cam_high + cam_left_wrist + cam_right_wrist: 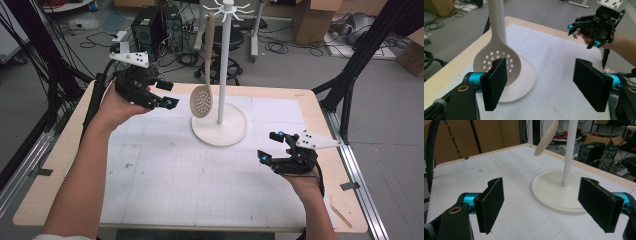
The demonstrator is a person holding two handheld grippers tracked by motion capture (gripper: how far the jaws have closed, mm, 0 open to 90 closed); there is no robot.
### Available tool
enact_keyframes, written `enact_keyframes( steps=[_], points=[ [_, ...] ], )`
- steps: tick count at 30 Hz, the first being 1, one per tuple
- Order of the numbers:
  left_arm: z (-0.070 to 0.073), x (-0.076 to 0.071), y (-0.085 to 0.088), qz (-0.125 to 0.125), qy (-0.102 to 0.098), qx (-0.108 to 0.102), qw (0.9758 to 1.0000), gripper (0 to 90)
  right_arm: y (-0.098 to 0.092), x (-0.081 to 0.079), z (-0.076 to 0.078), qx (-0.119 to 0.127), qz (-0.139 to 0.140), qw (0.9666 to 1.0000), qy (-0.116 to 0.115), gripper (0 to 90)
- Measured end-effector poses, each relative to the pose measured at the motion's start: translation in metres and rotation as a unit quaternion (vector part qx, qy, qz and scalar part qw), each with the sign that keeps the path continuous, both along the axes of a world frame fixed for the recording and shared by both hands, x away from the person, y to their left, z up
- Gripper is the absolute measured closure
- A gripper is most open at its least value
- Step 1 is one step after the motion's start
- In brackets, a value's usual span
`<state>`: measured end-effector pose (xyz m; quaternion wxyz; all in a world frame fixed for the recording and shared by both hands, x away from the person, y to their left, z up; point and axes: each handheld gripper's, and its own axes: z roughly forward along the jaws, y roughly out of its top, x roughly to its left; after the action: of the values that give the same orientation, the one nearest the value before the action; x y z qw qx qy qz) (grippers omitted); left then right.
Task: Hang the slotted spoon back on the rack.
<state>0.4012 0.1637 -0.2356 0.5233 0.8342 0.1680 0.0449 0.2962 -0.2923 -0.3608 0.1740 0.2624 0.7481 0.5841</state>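
Two grippers: one in each hand, the left gripper (pixel 167 95) and the right gripper (pixel 270 146).
One spoon: a pale spoon with holes (pixel 202 103) hangs on the stand. Its bowl is low, just above the round base.
One stand: a white stand (pixel 220 131) with a tall pole and a round base, on the far middle of the table.
One table: a wooden table (pixel 60 155) with a white grid sheet (pixel 190 185) on top.
Spoon place: it hangs just beside the pole, on the pole's left in the high view. It touches no gripper.
Edges: the stand is near the far edge of the table. The left gripper is over the far left corner of the sheet. The right gripper is near the right edge.
Open room: the wide near part of the sheet is bare, and the two grippers are well apart.
Left gripper state: its jaws are spread wide and hold nothing. In the left gripper view the spoon's bowl (pixel 496 62) sits behind one black pad (pixel 495 81), not between the two.
Right gripper state: its jaws are spread wide too, with nothing in them. In the right gripper view the stand's base (pixel 556 192) lies past the pads (pixel 490 203).
Floor: boxes, cables and two black computer cases (pixel 157 25) are behind the table.
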Motion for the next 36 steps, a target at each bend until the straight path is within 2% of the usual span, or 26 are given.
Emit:
enact_keyframes(
  steps=[6, 9, 11, 13, 21, 24, 32, 36],
  points=[
    [-0.012, -0.011, 0.014, 0.006, -0.004, -0.016, 0.9999, 21.3, 0.002, 0.000, 0.000, -0.003, 0.003, 1.0000, 0.000, 20.0],
    [-0.019, -0.019, 0.017, 0.001, -0.006, -0.022, 0.9997, 19.1, 0.002, 0.000, 0.000, -0.004, 0.001, 1.0000, 0.000, 20.0],
    [-0.027, -0.023, 0.019, -0.006, -0.005, -0.027, 0.9996, 18.0, 0.002, 0.000, -0.001, -0.004, 0.001, 1.0000, 0.001, 20.0],
    [-0.034, -0.027, 0.021, -0.003, -0.003, -0.024, 0.9997, 16.6, 0.003, 0.000, -0.001, -0.005, 0.002, 1.0000, 0.002, 20.1],
    [-0.064, -0.044, 0.036, -0.006, 0.000, -0.054, 0.9985, 12.7, 0.002, 0.000, -0.001, -0.004, 0.002, 1.0000, 0.002, 20.0],
    [-0.076, -0.053, 0.038, 0.000, 0.000, -0.059, 0.9983, 11.0, 0.003, 0.001, -0.001, -0.003, 0.003, 1.0000, 0.002, 20.1],
    [-0.108, -0.077, 0.052, 0.009, -0.013, -0.094, 0.9954, 6.4, 0.003, 0.002, -0.002, -0.001, 0.005, 1.0000, 0.002, 20.1],
    [-0.119, -0.086, 0.054, 0.011, -0.014, -0.098, 0.9951, 1.6, 0.004, 0.004, -0.003, -0.002, 0.007, 1.0000, 0.003, 20.0]
  ],
)
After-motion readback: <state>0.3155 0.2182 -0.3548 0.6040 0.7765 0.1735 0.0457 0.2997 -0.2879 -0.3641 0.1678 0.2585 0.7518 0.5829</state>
